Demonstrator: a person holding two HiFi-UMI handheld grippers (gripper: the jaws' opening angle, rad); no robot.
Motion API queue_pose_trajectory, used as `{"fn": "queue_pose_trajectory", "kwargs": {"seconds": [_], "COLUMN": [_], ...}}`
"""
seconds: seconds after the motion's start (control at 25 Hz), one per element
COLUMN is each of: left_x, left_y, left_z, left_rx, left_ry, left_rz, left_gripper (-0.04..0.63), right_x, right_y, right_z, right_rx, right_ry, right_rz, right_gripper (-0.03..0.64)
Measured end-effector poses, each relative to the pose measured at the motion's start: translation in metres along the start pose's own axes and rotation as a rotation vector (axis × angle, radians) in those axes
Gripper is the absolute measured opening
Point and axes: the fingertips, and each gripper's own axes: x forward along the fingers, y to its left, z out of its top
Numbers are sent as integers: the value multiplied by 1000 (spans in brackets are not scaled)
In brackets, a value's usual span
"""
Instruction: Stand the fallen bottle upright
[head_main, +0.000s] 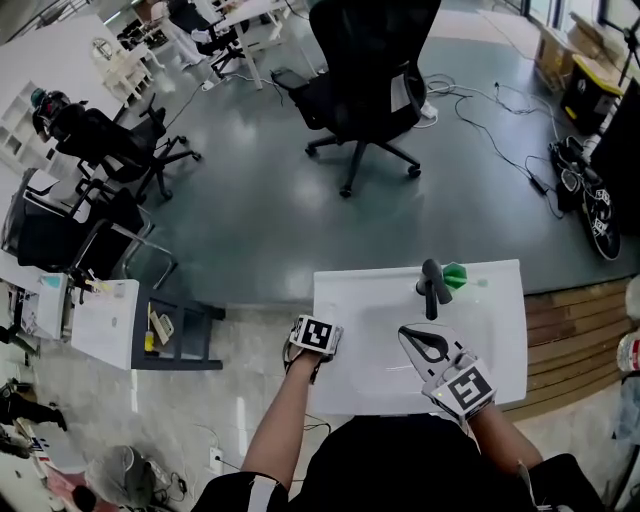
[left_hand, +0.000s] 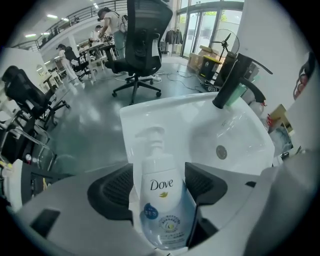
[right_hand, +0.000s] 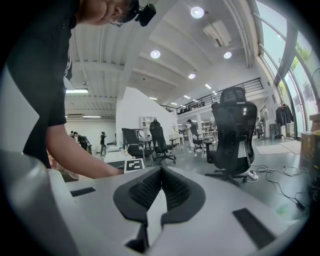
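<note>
A white Dove pump bottle (left_hand: 161, 200) lies on its side on the left rim of the white sink (left_hand: 200, 130), label up and pump head pointing away from the camera. My left gripper (left_hand: 158, 169) points steeply down over it, with one jaw on each side of the bottle's body. A thin strip of white shows beside the left pad, so the jaws stand open around it. In the head view the left gripper (head_main: 315, 336) covers the bottle at the sink's (head_main: 500, 340) left edge. My right gripper (head_main: 408, 332) hovers over the basin, shut and empty; its pads (right_hand: 161, 171) meet.
A black faucet (head_main: 430, 285) with a green thing (head_main: 455, 277) beside it stands at the sink's far rim. A black office chair (head_main: 370, 80) is on the floor beyond. Wooden planks (head_main: 570, 340) lie to the right, and a low dark rack (head_main: 175, 335) to the left.
</note>
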Motion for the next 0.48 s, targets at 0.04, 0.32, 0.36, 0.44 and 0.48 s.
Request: {"fn": "queue_pose_trajectory", "kwargs": {"seconds": [0.04, 0.32, 0.36, 0.44, 0.48], "left_x": [2, 3, 2, 2, 2], "left_y": [-5, -2, 1, -6, -9], "left_z": [1, 9, 10, 9, 8], "left_rx": [-6, 13, 15, 4, 3], "left_ry": [-5, 3, -3, -5, -2], "left_rz": [-27, -32, -23, -57, -70], "left_gripper": [330, 266, 265, 264, 264], "right_x": [-1, -3, -4, -6, -6], "right_y": [0, 5, 5, 7, 8], "right_z": [0, -1, -2, -3, -4], "right_rx": [4, 9, 10, 12, 13], "right_ry": [1, 4, 6, 7, 6], "right_rz": [-5, -10, -9, -8, -7], "right_gripper": [15, 15, 15, 15, 15]}}
